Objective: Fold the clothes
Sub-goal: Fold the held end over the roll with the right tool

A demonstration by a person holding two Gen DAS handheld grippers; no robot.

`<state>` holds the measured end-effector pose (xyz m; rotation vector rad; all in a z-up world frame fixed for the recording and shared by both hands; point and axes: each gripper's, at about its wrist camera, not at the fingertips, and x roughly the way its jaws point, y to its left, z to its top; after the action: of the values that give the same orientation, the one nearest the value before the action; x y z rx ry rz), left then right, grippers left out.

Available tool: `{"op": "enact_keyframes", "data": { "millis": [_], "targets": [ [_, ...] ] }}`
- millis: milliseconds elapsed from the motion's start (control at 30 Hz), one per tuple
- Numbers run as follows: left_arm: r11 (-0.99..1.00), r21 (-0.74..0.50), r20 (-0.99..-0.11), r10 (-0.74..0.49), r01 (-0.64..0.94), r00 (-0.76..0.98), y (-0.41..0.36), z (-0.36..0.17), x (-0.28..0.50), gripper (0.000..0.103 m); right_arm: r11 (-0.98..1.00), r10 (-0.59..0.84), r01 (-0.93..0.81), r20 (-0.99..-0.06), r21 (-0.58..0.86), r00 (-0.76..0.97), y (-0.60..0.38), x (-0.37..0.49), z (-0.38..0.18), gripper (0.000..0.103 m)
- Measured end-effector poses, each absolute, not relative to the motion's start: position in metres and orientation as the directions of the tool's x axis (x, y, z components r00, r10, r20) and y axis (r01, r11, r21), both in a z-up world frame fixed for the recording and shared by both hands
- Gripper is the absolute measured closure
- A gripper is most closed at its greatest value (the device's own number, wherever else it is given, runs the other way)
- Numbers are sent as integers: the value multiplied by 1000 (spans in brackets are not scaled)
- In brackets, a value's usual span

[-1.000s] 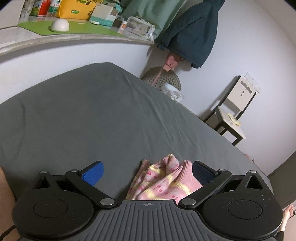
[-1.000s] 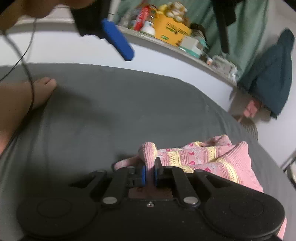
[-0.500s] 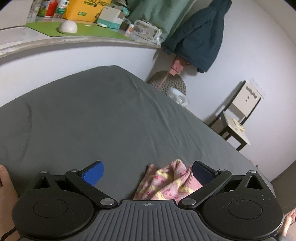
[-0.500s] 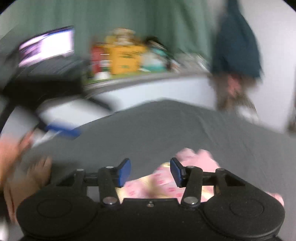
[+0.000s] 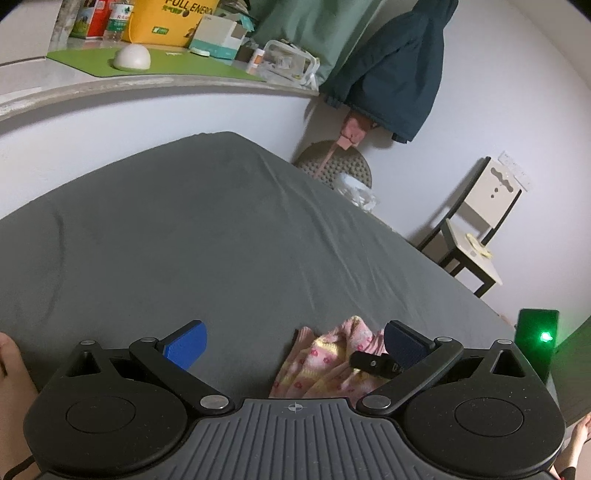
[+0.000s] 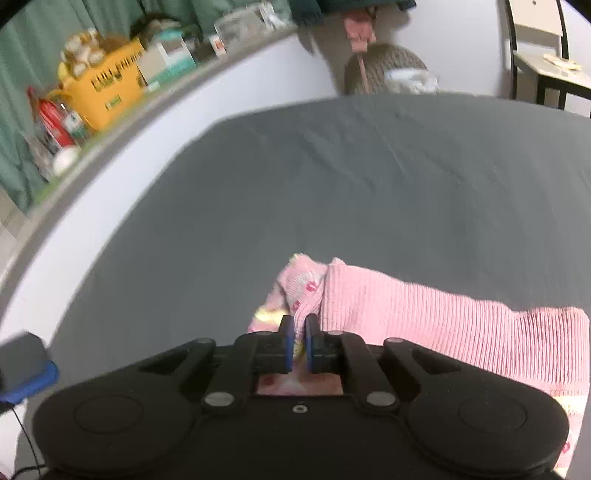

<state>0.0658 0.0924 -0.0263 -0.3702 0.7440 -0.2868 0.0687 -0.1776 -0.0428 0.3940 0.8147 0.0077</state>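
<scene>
A pink knitted garment with yellow stripes and red dots lies bunched on the grey bed sheet. My right gripper is closing its jaws on a fold of it, and pink fabric is pinched between the blue pads. In the left wrist view the garment sits just inside the right fingertip. My left gripper stands wide open over the sheet and holds nothing. A black part of the other gripper rests on the garment there.
A ledge along the wall carries a yellow box and small items. A dark jacket hangs at the corner above a round woven stool. A chair stands beside the bed. A bare foot lies at the left.
My right gripper let go of one edge, opened, rolled and moved over the garment, then closed on another fold. The left gripper stayed open in place.
</scene>
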Motion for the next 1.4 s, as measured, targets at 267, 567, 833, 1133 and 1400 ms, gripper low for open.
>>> {"op": "enact_keyframes", "data": {
  "millis": [267, 567, 833, 1133, 1400],
  "targets": [
    [898, -421, -602, -381, 126, 702, 94, -28, 64, 0, 930, 229, 45, -674, 364, 703, -157, 81, -38, 96],
    [900, -425, -618, -368, 99, 695, 96, -34, 69, 0, 946, 307, -191, -532, 263, 789, -170, 0, -30, 54],
    [868, -494, -672, -422, 55, 608, 95, -55, 73, 0, 789, 125, -401, -518, -465, 846, -89, -74, -74, 88],
    [844, -535, -755, -458, -39, 469, 88, -98, 75, 0, 781, 70, -354, -492, -514, 868, -55, -72, -90, 99],
    [772, -604, -778, -516, -198, 358, 85, -145, 77, 0, 845, 72, -295, -453, -445, 888, -83, -119, -65, 57]
  ]
}}
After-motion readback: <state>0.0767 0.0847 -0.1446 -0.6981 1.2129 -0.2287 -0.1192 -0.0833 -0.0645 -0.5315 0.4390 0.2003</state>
